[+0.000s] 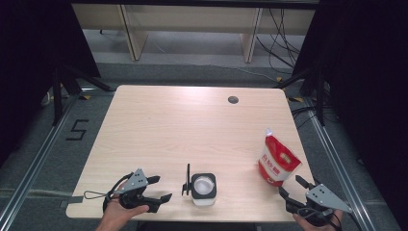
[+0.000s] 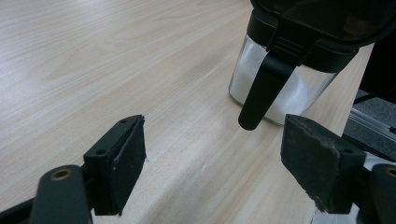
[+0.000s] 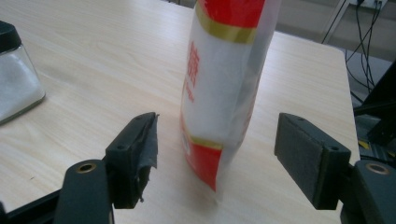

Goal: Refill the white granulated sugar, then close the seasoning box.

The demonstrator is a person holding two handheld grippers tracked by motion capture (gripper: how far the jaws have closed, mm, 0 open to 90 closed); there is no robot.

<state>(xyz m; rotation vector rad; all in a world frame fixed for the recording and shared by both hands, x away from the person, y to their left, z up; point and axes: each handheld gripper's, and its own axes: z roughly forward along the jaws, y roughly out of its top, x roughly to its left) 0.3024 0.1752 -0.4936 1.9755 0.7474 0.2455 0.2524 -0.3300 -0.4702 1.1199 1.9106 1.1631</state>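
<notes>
A glass jar (image 1: 204, 188) of white grains stands near the table's front edge, its black lid (image 1: 186, 180) flipped up on its left side. My left gripper (image 1: 164, 187) sits just left of it, open and holding nothing. In the left gripper view, the jar (image 2: 306, 91) lies beyond the wide-apart jaws of the left gripper (image 2: 215, 158). A red-and-white bag (image 1: 276, 161) stands upright at the right. My right gripper (image 1: 289, 184) is open just in front of it. In the right gripper view, the bag (image 3: 219, 84) stands between the jaws of the right gripper (image 3: 217, 154), with the pads clear of it.
The light wooden table (image 1: 192, 120) has a dark cable hole (image 1: 233, 99) at the back right. The jar (image 3: 16, 79) sits to the left in the right gripper view. The table's right edge runs close to the bag. Black stands and cables surround the table.
</notes>
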